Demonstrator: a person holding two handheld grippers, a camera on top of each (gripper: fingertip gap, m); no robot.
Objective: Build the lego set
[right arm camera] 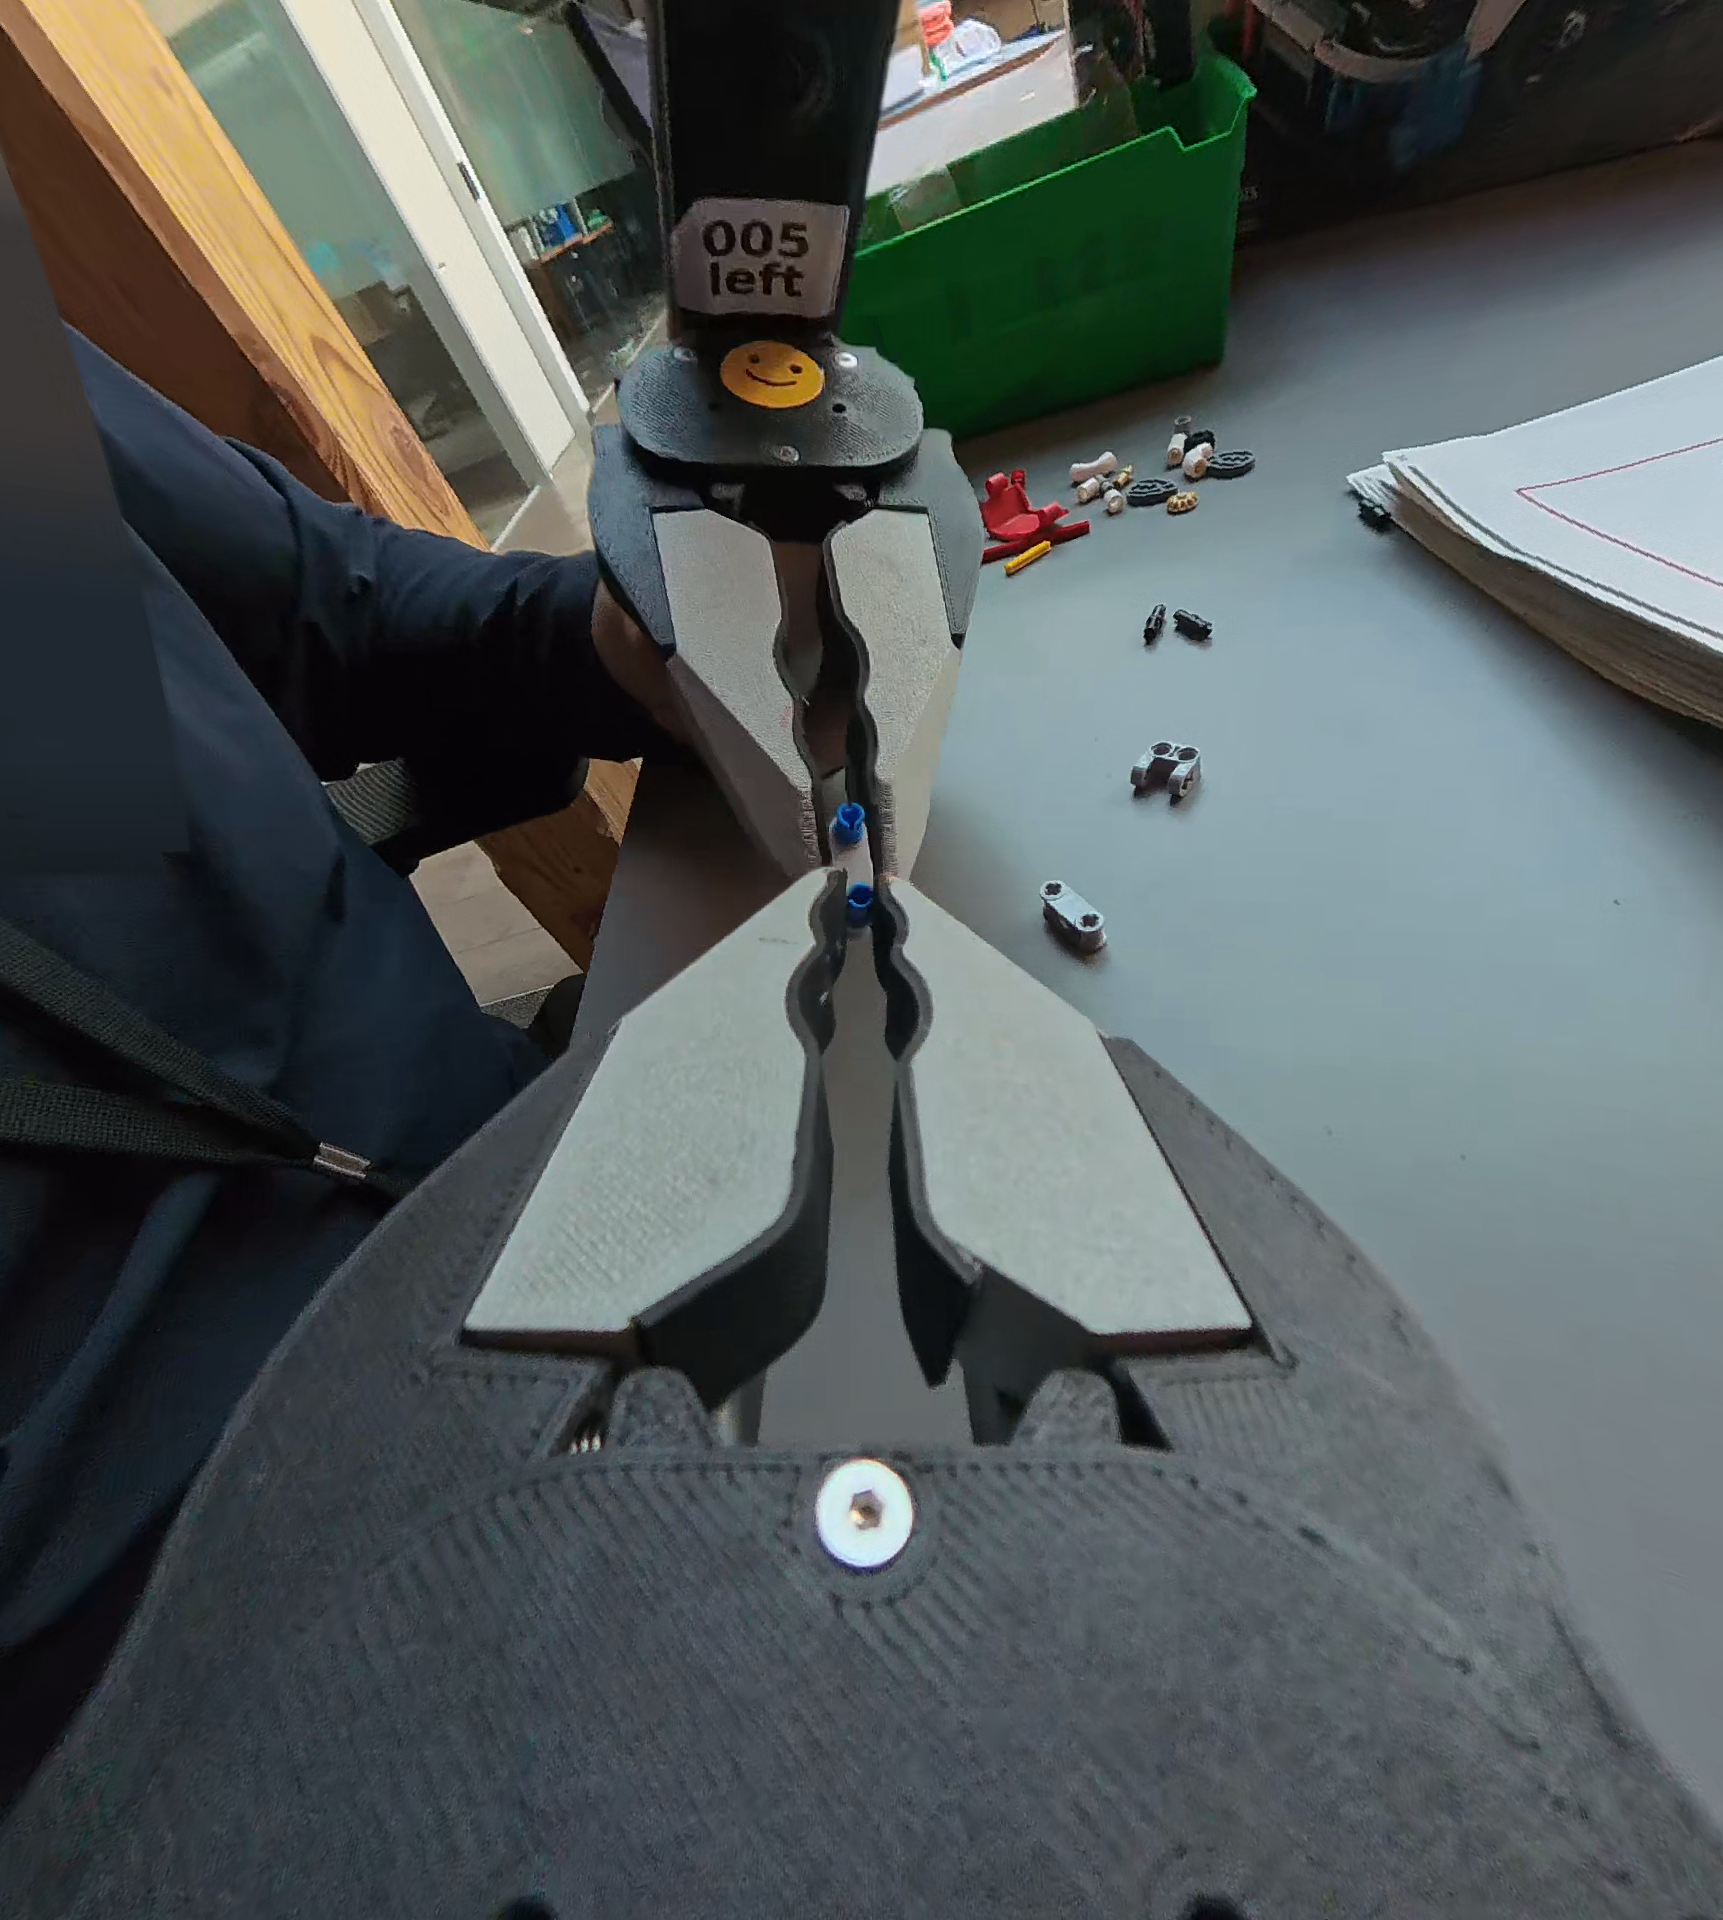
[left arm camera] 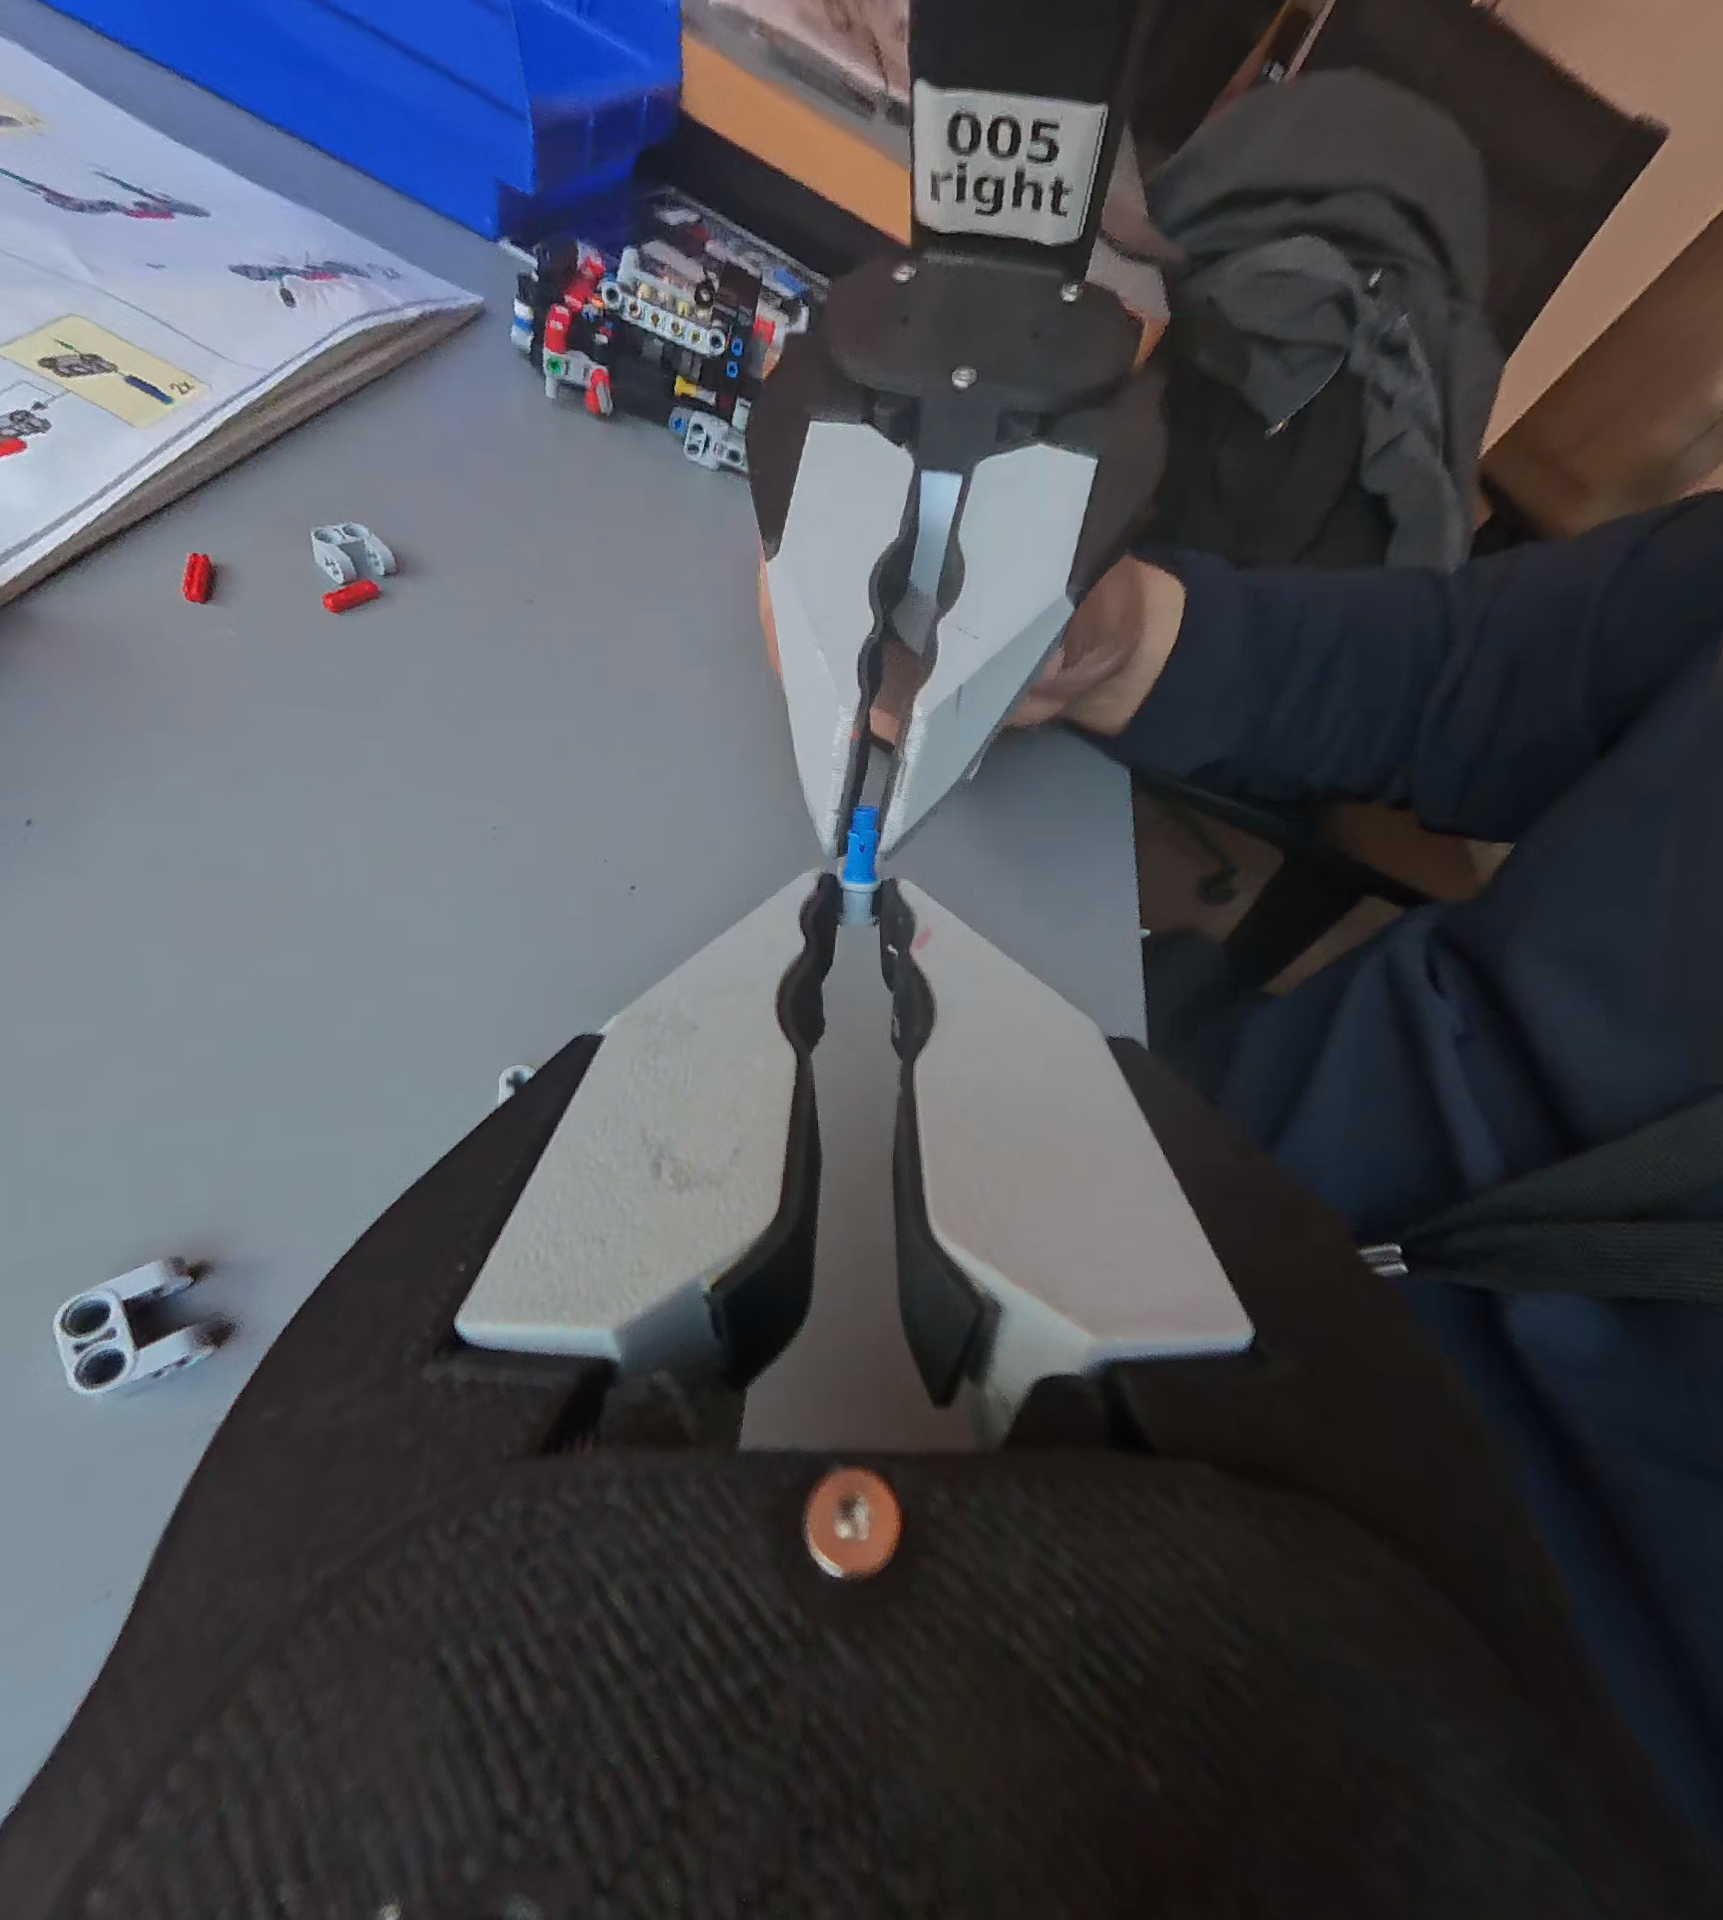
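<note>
The left gripper (left arm camera: pixel 858 902) is closed on a small light-grey connector piece (left arm camera: pixel 857 906), its black pads pressed to either side of it, and the right gripper (right arm camera: pixel 859 904) meets it tip to tip over the near edge of the grey table (left arm camera: pixel 369 935). The right gripper is clamped on a blue pin (right arm camera: pixel 858 902) — in the left wrist view that pin (left arm camera: pixel 860 847) stands out of the grey piece and runs up between the right gripper's fingertips. A second blue pin (right arm camera: pixel 846 823) shows at the far end of the grey piece, between the left gripper's fingers. Hands in dark blue sleeves (left arm camera: pixel 1408 686) hold both tools. Farther out on the table lie loose grey connectors (left arm camera: pixel 138 1328) (right arm camera: pixel 1166 771) (right arm camera: pixel 1075 916), two red pins (left arm camera: pixel 197 577) (left arm camera: pixel 351 596), two black pins (right arm camera: pixel 1177 623), a red part with small pale and dark bits (right arm camera: pixel 1033 514), a part-built block model (left arm camera: pixel 659 332) and an open instruction booklet (left arm camera: pixel 109 312) — beyond them a blue bin (left arm camera: pixel 483 94) and a green bin (right arm camera: pixel 1044 270).
</note>
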